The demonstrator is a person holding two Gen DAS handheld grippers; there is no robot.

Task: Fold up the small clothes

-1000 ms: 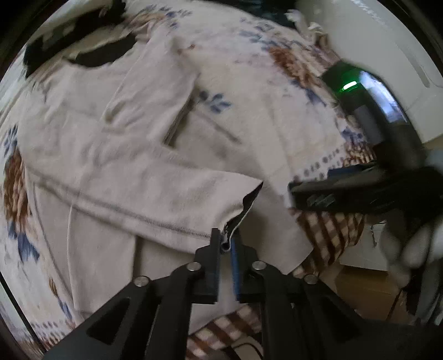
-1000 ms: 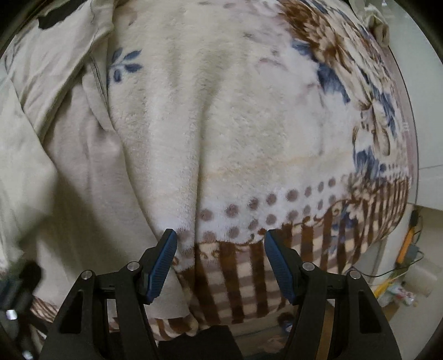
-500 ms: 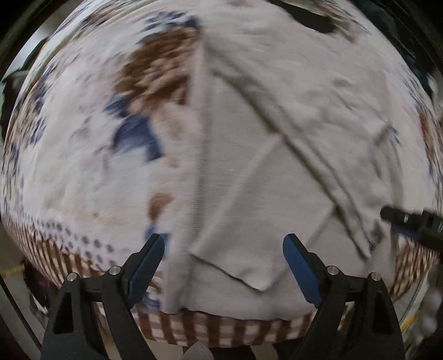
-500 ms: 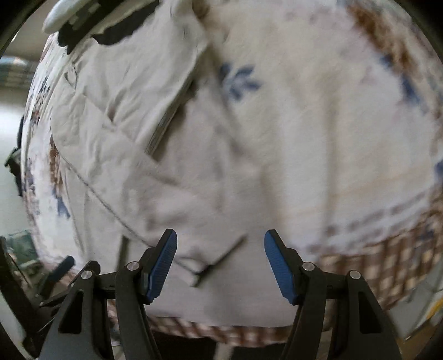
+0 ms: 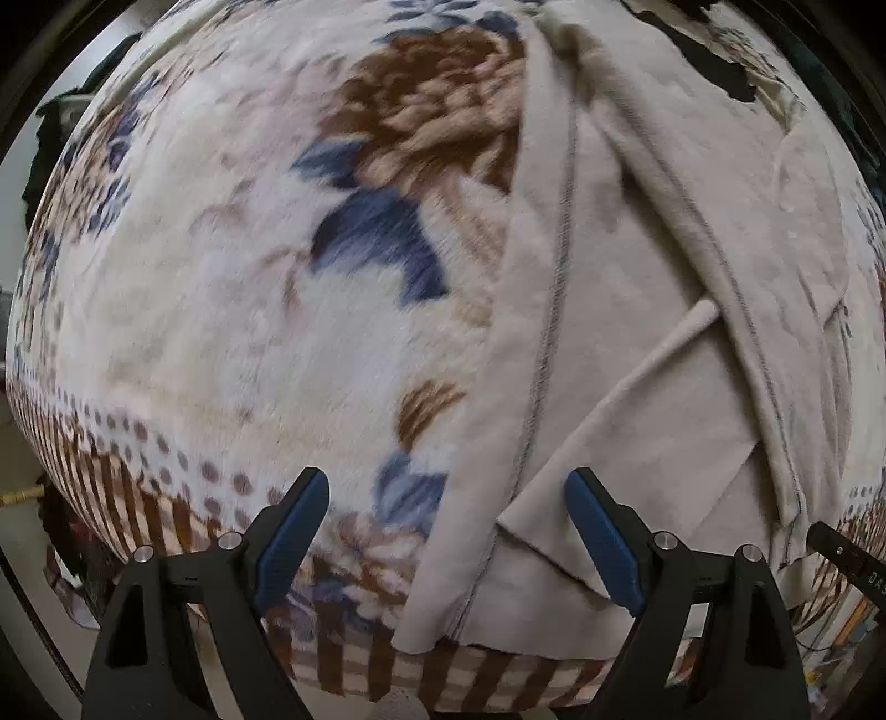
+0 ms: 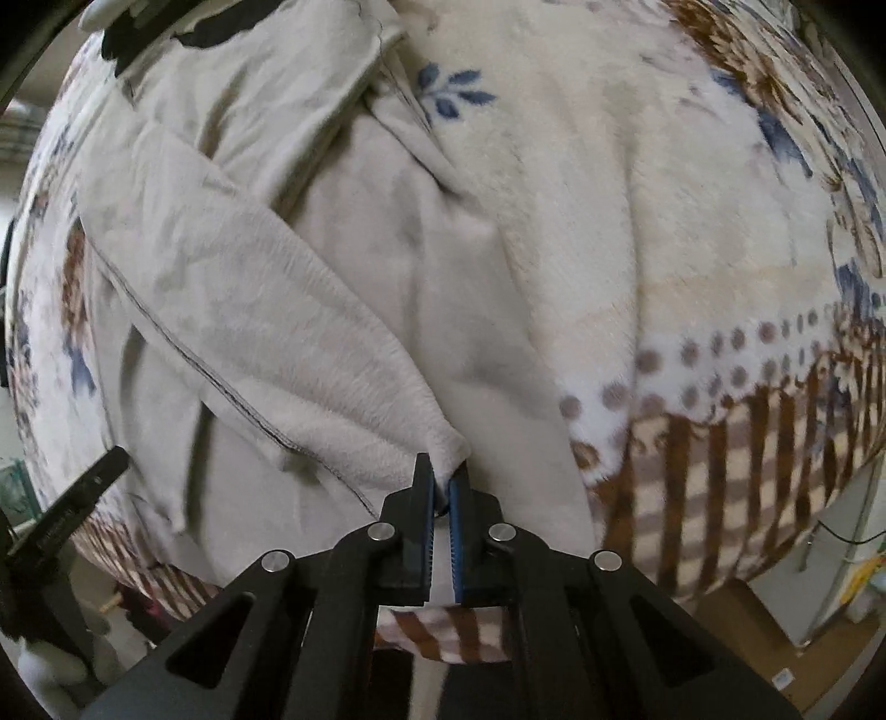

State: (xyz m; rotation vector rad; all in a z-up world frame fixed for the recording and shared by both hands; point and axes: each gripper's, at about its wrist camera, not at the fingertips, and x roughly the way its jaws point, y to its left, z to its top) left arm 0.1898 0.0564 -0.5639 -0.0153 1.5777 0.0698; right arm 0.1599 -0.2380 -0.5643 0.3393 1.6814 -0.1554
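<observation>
Left gripper [image 5: 446,531]: blue pads [image 5: 290,534] spread wide, holding nothing. It hangs over the near edge of the blanket [image 5: 232,288], straddling the left edge of the garment [image 5: 653,387]; the left pad is over bare blanket, the right pad over beige cloth.

Right gripper [image 6: 441,498]: pads pressed together, pinching a folded corner of the garment [image 6: 266,310] right at the tips. A bit of cloth shows between the pads.

Garment: beige fleece piece with dark stitched seams, lying on the floral blanket [image 6: 664,221] near its striped border. In the left view it fills the right half of the frame, one flap folded diagonally across the lower layer, hem reaching the blanket's near edge. In the right view the folded flap runs from upper left down to the pinch point, with the lower layer spread beneath and to the right of it.

A black patch [image 6: 160,25] sits at the garment's far end; can't tell what it is.

Tip of the other gripper shows at each frame's edge: right one [image 5: 847,559] in the left view, left one [image 6: 72,498] in the right view.
</observation>
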